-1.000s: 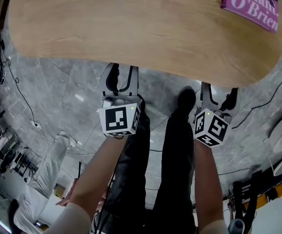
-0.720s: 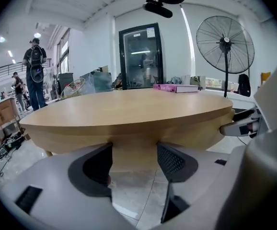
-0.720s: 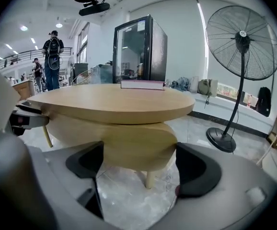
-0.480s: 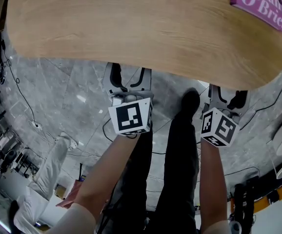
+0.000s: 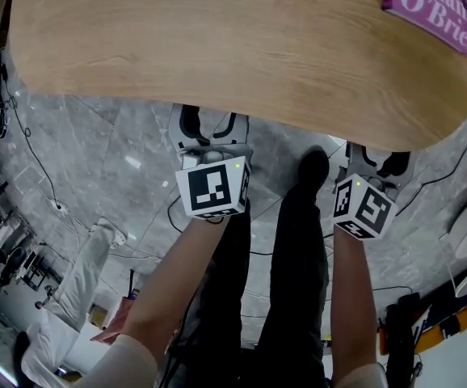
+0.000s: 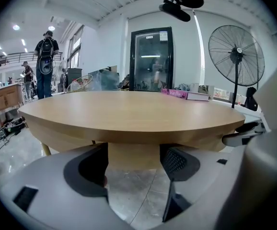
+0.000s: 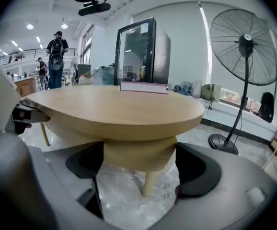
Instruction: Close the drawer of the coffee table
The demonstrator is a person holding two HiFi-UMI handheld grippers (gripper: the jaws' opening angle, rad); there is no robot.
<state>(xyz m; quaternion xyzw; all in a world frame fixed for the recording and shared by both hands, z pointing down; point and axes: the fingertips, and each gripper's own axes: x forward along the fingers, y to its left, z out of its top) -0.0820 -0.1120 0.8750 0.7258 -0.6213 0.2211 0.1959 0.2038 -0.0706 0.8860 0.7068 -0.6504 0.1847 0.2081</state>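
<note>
The oval wooden coffee table (image 5: 217, 47) fills the top of the head view, and no drawer sticks out past its near edge. My left gripper (image 5: 211, 126) hangs just below that edge, open and empty. In the left gripper view the left gripper (image 6: 136, 164) frames a pale wood panel (image 6: 132, 155) under the tabletop (image 6: 129, 111). My right gripper (image 5: 379, 162) is off to the right, also open. The right gripper (image 7: 138, 164) faces the table's rounded underbody (image 7: 138, 159) and touches nothing.
A magenta book (image 5: 431, 2) lies on the table's far right. The person's dark legs (image 5: 298, 241) stand between the grippers. Cables (image 5: 39, 176) run over the grey marble floor at left. A standing fan (image 7: 246, 47) and a black glass-door cabinet (image 6: 150, 59) stand beyond the table.
The left gripper's jaws have spread wider apart. Both grippers sit slightly lower and further right in the head view, as does the book, so the view itself has shifted.
</note>
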